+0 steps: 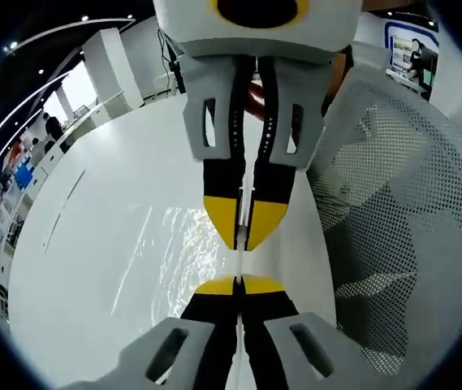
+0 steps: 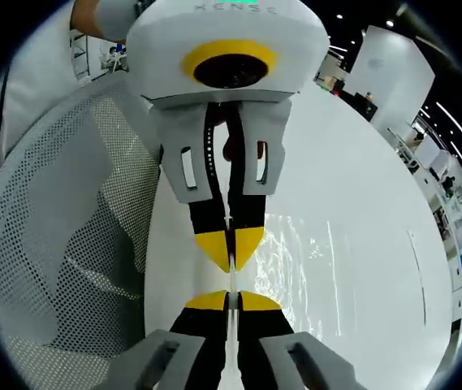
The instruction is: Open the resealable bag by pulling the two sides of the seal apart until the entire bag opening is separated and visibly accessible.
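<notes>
A clear resealable bag [image 1: 178, 244] hangs edge-on between the two grippers above the white table, and its film glints. In the left gripper view my left gripper [image 1: 239, 285] rises from the bottom, its yellow tips shut on the bag's thin edge. My right gripper [image 1: 244, 227] faces it from above, its tips pinched on the same edge, a small gap away. In the right gripper view my right gripper [image 2: 231, 301] is shut on the bag [image 2: 295, 260]. The left gripper [image 2: 231, 246] hangs opposite, also shut on it. The seal itself is hidden between the tips.
A round white table [image 1: 84, 276] lies under the bag. A white mesh chair [image 1: 393, 203] stands close beside the table's edge, also seen as the chair [image 2: 60, 236] in the right gripper view. Desks and people stand far off in the room.
</notes>
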`<act>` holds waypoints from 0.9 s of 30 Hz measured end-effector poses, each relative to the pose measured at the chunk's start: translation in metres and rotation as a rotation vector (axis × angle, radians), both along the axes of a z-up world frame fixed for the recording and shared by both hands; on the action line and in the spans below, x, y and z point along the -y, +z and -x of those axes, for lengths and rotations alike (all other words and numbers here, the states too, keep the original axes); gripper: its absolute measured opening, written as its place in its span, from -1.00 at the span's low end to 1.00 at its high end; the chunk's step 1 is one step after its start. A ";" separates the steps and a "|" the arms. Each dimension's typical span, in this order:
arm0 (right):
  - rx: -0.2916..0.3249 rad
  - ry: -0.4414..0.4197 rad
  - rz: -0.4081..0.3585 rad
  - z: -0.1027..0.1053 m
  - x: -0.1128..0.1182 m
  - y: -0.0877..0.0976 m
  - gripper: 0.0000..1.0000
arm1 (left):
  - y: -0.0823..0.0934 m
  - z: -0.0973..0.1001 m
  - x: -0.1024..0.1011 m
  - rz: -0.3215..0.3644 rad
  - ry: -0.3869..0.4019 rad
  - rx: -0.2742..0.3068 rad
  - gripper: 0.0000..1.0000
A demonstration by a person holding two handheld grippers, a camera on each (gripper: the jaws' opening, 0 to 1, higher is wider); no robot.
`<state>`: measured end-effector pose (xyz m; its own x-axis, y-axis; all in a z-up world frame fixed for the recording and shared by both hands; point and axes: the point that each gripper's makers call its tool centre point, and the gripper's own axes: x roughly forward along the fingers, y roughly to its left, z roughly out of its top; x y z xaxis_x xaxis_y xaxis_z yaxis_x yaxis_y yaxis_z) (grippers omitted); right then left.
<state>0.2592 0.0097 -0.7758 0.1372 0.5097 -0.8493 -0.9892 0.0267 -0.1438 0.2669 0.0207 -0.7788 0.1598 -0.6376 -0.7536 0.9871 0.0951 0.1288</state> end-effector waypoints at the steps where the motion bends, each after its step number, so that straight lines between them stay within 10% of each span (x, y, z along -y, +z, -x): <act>1: 0.001 0.000 0.007 0.000 0.003 -0.001 -1.00 | -0.001 0.000 -0.001 -0.002 0.001 0.000 -1.00; 27: 0.000 -0.044 0.044 -0.002 0.033 -0.003 -1.00 | -0.001 -0.004 -0.004 0.009 0.030 -0.005 -1.00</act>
<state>0.2612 -0.0236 -0.7791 0.1587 0.4655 -0.8707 -0.9873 0.0634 -0.1460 0.2706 0.0251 -0.7796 0.1748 -0.6398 -0.7484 0.9845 0.1257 0.1224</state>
